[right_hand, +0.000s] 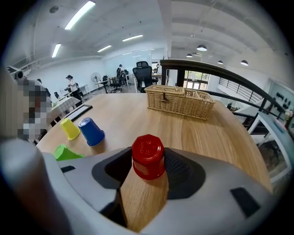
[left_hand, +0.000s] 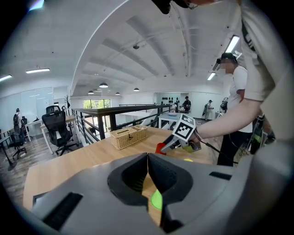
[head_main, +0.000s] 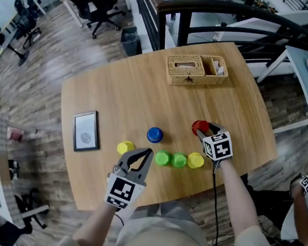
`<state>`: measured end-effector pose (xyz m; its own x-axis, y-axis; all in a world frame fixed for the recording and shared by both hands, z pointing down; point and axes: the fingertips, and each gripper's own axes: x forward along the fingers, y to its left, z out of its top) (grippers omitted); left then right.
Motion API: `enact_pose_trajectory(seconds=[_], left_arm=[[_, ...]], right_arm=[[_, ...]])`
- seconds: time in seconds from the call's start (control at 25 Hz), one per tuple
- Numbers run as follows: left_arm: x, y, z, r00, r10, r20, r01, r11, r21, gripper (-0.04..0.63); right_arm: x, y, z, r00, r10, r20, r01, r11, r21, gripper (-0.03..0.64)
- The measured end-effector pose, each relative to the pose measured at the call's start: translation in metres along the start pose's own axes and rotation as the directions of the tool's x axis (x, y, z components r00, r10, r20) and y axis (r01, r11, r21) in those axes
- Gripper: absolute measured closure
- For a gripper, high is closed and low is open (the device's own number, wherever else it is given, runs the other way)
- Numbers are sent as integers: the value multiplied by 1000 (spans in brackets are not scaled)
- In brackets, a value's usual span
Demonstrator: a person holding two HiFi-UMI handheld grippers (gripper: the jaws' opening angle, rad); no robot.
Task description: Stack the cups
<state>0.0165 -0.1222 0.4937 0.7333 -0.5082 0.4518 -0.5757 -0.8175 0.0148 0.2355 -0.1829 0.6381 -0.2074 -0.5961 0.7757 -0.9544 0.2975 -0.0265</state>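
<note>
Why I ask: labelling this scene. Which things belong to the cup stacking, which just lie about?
For the job: red cup, blue cup, left yellow cup, right yellow cup, left green cup, right green cup.
Lying about: wicker basket, picture frame.

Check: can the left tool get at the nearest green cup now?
Probably yes: the green cup stands right ahead of the left tool, nothing between, but its shut jaws must open first.

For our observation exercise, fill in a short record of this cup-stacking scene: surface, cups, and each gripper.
Surface: light wooden table
Loose cups: blue plastic cup, two yellow plastic cups, two green plastic cups, unstacked
Left gripper: shut, empty
Right gripper: closed on upside-down red plastic cup standing on table
</note>
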Motion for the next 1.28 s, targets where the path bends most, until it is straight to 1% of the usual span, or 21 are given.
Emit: enact_pose_trajectory(seconds=[0.16, 0.4, 0.72, 1.0, 1.16, 1.28], left_arm=[[-6, 1, 6, 1000, 4, 12, -4, 1000, 9, 571], [-22, -1, 17, 999, 11, 36, -12, 999, 31, 571], [-48, -5, 26, 998, 22, 62, -25, 999, 45, 571], [-66, -17, 27, 996, 22, 81, -27, 998, 53, 571], [-79, -23, 28, 995, 22, 98, -27, 999, 45, 571], [-86, -27, 29, 994, 27, 108, -31, 999, 41, 571]], right_arm=[[-21, 6, 15, 999, 9, 32, -8, 1000, -10, 380], [-70, 22, 37, 995, 22, 96, -20, 999, -25, 380], [-137, 55, 55, 986, 41, 165, -32, 998, -57, 380], [-188, 87, 54, 976, 57, 211, -39, 995, -88, 380], [-208, 106, 45, 977, 53, 208, -27, 992, -125, 380], [-219, 115, 35, 977, 60, 204, -36, 992, -121, 380]])
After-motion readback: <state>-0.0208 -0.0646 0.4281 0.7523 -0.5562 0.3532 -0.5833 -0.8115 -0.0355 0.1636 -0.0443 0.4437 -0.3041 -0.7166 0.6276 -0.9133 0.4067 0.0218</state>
